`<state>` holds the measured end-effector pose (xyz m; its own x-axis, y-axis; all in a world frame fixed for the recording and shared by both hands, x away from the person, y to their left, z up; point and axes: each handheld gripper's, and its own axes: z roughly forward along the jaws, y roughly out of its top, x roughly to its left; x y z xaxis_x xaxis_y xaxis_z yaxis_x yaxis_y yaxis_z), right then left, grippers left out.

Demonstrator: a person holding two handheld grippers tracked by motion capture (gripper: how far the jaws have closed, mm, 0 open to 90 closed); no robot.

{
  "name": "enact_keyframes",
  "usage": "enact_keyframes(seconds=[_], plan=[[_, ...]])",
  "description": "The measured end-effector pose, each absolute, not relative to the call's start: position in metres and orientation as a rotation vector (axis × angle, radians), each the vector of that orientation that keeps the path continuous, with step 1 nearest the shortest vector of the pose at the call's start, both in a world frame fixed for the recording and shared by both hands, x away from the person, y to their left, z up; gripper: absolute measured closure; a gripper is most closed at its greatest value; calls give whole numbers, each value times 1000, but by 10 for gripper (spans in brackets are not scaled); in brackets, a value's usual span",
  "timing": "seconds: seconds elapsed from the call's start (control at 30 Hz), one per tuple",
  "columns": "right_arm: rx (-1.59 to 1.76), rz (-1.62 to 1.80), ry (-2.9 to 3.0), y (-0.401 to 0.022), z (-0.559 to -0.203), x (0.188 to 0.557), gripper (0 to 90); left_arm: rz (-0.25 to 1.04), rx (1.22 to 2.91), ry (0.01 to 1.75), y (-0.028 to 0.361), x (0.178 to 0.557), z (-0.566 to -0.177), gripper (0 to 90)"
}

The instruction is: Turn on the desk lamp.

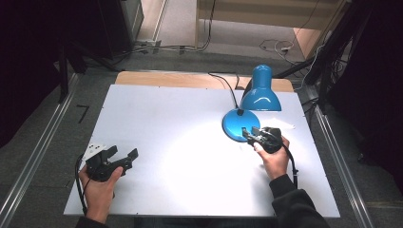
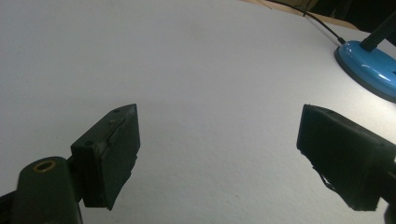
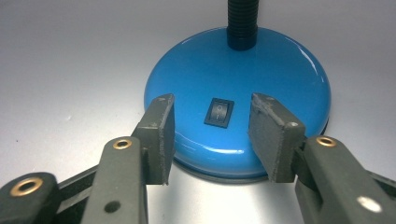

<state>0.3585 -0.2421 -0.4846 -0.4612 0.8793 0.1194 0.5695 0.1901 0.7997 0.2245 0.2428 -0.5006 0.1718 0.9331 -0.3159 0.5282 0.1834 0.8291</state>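
Note:
A blue desk lamp stands at the table's back right, with its round base [image 1: 235, 124] under a black gooseneck and a blue shade [image 1: 260, 95]. My right gripper [image 1: 249, 134] sits at the front of that base, open. In the right gripper view its jaws [image 3: 213, 100] stand apart over the base [image 3: 261, 70], one on each side of the black rocker switch [image 3: 218, 112], with neither pad pressing on it. My left gripper [image 1: 123, 151] rests low at the front left, open and holding nothing. The left gripper view looks between its jaws [image 2: 219, 112] across the bare board toward the lamp base [image 2: 369, 65].
The white board [image 1: 180, 142] lies on a wooden table, with a bright patch of light near the lamp. The lamp's black cable [image 1: 223, 80] runs off the back edge. Metal rails [image 1: 38, 156] flank both sides on grey carpet.

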Motion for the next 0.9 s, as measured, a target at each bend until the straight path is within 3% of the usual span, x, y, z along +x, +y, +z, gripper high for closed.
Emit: enact_keyframes(seconds=[0.37,0.9], plan=[[1361,1158,2122,-245,-484,353,373,524,1474,1486,243,224,-501,141],[1365,1169,2116,-263,-480,336,330,524,1475,1487,244,224,-500,142]])
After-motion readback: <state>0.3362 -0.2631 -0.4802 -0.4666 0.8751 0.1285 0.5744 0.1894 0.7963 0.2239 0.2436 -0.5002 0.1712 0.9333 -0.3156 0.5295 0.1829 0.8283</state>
